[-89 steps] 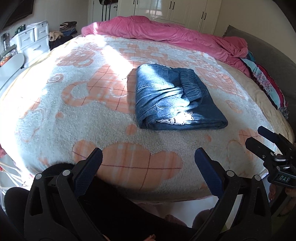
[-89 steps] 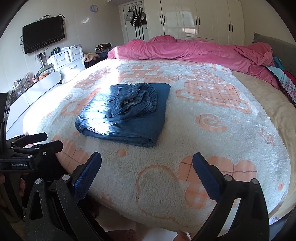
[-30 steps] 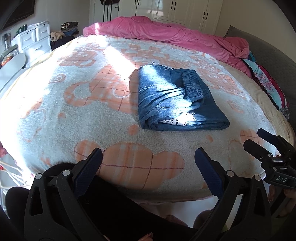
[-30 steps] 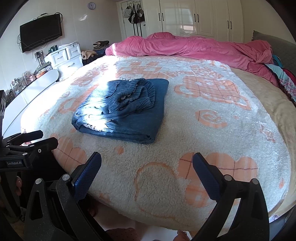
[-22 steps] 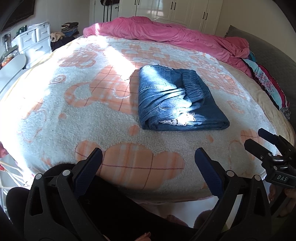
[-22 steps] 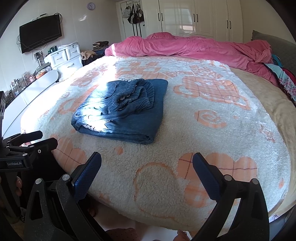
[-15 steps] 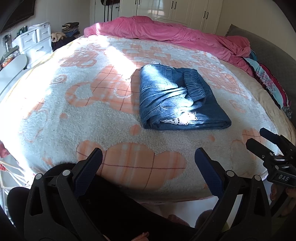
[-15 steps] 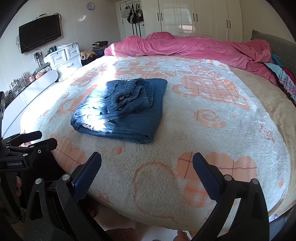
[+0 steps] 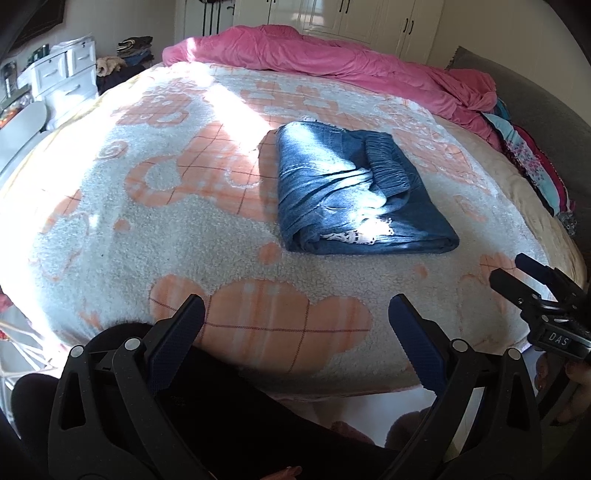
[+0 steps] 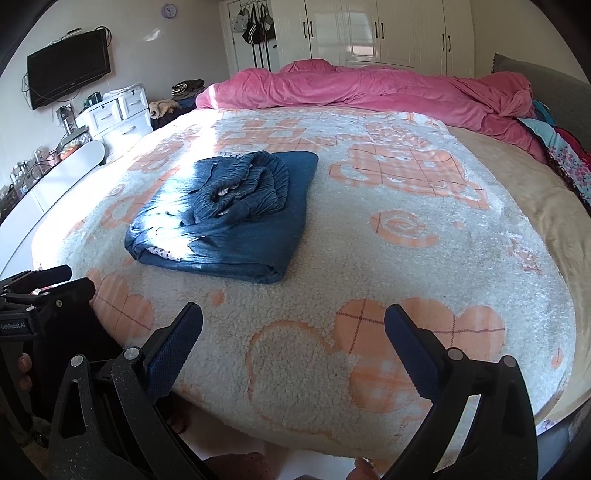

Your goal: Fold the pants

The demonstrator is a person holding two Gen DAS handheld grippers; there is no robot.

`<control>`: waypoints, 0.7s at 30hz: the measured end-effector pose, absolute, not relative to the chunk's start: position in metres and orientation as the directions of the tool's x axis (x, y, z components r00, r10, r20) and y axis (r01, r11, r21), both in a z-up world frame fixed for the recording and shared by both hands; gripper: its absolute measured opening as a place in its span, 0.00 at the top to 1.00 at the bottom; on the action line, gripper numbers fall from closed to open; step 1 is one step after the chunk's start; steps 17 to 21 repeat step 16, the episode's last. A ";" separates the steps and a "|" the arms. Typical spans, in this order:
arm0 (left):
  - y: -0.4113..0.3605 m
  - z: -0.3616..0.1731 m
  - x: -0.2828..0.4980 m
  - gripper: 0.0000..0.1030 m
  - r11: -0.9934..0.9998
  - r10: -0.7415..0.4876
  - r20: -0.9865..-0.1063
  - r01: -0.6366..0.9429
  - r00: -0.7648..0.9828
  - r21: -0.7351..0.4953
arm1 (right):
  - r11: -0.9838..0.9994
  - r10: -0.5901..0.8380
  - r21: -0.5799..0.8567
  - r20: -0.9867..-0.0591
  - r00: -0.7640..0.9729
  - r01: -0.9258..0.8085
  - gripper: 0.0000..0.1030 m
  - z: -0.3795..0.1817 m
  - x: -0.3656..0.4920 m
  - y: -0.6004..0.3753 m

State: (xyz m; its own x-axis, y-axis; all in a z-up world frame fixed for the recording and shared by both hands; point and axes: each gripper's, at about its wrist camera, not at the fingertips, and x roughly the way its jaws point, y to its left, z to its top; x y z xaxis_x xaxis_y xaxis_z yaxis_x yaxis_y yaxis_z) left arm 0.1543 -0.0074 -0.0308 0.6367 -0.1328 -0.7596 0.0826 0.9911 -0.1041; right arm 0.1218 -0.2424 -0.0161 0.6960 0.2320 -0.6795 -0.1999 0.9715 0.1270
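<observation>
Blue denim pants lie folded into a compact rectangle on the white and orange fleece blanket of the bed, waistband bunched on top. They also show in the right wrist view. My left gripper is open and empty, held back over the bed's near edge, well short of the pants. My right gripper is open and empty, also at the near edge. Each gripper shows in the other's view: the right one, the left one.
A pink duvet is heaped at the far side of the bed. Patterned clothes lie at the right edge. White drawers and a wall TV stand to the left, white wardrobes behind.
Both grippers have drifted only slightly; the pants lie folded as before. Nothing was grasped or released.
</observation>
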 end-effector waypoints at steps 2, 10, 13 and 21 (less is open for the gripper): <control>-0.001 -0.033 0.158 0.09 0.994 -0.111 -0.768 0.051 0.631 -0.101 | 0.977 0.210 0.122 -0.683 0.700 -0.173 0.04 -0.018 0.125 -0.250; 0.062 -0.026 0.204 0.09 0.988 -0.024 -0.772 -0.101 0.635 -0.113 | 0.997 0.027 0.067 -0.689 0.724 0.027 0.04 -0.018 0.163 -0.319; 0.108 -0.033 0.252 0.09 0.978 0.072 -0.801 -0.199 0.595 -0.059 | 0.990 -0.090 0.015 -0.695 0.713 0.140 0.04 -0.018 0.194 -0.367; 0.152 -0.040 0.302 0.09 0.960 0.157 -0.819 -0.281 0.553 -0.006 | 0.966 -0.204 -0.035 -0.709 0.675 0.255 0.04 -0.023 0.233 -0.425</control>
